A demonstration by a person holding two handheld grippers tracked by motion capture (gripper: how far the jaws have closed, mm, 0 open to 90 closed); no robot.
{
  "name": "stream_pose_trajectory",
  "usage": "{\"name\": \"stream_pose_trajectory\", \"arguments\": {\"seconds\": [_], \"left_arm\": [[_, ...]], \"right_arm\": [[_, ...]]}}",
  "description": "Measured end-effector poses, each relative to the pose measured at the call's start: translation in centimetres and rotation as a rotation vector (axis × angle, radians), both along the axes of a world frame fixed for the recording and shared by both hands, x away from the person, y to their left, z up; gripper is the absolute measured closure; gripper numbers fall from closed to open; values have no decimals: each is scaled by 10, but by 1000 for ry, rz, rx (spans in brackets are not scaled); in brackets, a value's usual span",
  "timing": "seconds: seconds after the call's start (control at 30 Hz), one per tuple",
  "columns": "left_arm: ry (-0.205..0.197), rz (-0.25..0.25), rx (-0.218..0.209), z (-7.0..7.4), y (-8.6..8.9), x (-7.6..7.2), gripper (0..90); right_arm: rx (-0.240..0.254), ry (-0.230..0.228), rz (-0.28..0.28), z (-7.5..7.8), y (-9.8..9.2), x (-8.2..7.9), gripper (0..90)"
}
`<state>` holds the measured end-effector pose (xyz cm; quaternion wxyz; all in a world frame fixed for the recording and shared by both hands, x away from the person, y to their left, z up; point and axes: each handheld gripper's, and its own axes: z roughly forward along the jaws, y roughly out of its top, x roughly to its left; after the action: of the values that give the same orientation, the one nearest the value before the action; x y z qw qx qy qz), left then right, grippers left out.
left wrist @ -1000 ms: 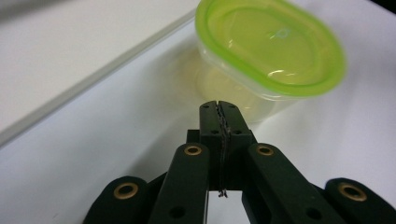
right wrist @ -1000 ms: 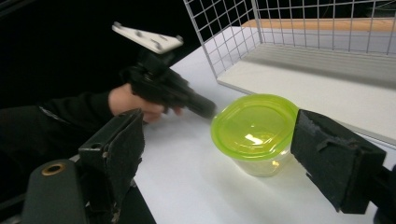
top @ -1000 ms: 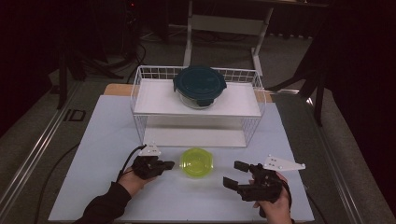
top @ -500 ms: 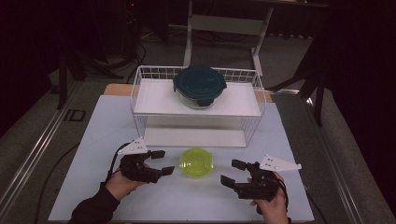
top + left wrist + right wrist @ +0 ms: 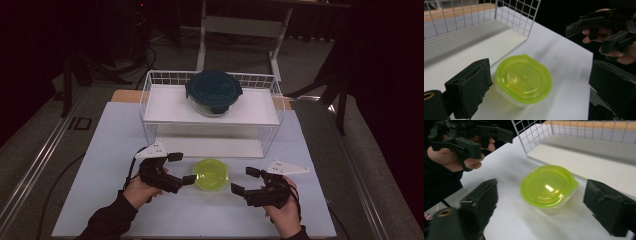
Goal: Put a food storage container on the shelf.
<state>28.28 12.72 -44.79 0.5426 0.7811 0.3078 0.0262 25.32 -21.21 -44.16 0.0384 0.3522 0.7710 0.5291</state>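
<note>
Left gripper (image 5: 181, 169): jaws have just been opening, now spread, nothing between them, container just off its tips. Green-lidded container (image 5: 211, 174) sits on the white table (image 5: 100, 150), in front of the wire rack (image 5: 150, 107), midway between both grippers. Right gripper (image 5: 245, 181): jaws spread too, empty, about equally near.

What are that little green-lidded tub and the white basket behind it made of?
The small tub with the yellow-green lid looks like plastic: the lid is glossy and see-through with a bright glint, and the base is cloudy-clear. The white wire basket seems to be coated metal wire, given its thin, evenly white grid bars, though the coating cannot be confirmed.
</note>
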Motion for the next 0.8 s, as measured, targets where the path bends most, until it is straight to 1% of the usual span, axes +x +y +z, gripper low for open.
{"name": "stream_pose_trajectory", "arguments": {"seconds": [0.03,0.07,0.1,0.17,0.2,0.23,0.27,0.3,0.33,0.4,0.43,0.47,0.5,0.53,0.57,0.6,0.63,0.67,0.7,0.73,0.77,0.8], "left_arm": [[-2,12,0,-2,-1,2,41],[13,21,-7,-4,-1,4,41],[70,33,-14,-8,-1,9,48],[145,36,-12,-12,-2,14,51],[178,52,-9,-16,-3,16,52],[189,61,-2,-18,-5,17,62],[210,83,29,-21,-8,19,78],[226,106,38,-23,-9,20,112],[246,111,26,-26,-9,22,133],[300,111,-3,-30,-9,26,145],[334,126,-23,-33,-8,28,149],[359,131,-34,-35,-8,29,165],[378,146,-49,-37,-7,30,183],[381,147,-39,-39,-7,31,191],[398,150,-36,-41,-7,31,211],[420,157,-26,-43,-8,32,215],[444,160,-17,-45,-9,32,221],[452,165,-14,-46,-9,32,240],[467,170,-21,-48,-10,32,256],[488,177,-22,-50,-10,33,296],[503,170,-29,-51,-10,34,330],[512,176,-34,-52,-10,34,372]], "right_arm": [[1,9,-12,0,2,2,102],[6,24,-13,-1,3,6,102],[17,42,-15,-2,4,9,102],[27,75,-49,-5,6,17,102],[31,99,-47,-7,7,22,102],[28,122,-59,-10,8,27,108],[27,138,-69,-12,8,30,128],[36,171,-80,-15,8,35,134],[40,199,-89,-17,9,38,141],[54,261,-95,-22,9,43,194],[64,293,-99,-25,9,45,217],[61,324,-107,-29,10,48,247],[60,337,-106,-31,10,49,281],[56,357,-121,-34,10,51,298],[52,379,-120,-37,11,53,315],[46,394,-123,-40,12,55,318],[44,414,-132,-42,12,56,340],[41,432,-139,-44,13,57,343],[37,440,-140,-46,13,59,353],[39,462,-146,-49,14,60,374],[40,482,-159,-50,14,61,394],[43,498,-161,-53,14,63,427]]}}
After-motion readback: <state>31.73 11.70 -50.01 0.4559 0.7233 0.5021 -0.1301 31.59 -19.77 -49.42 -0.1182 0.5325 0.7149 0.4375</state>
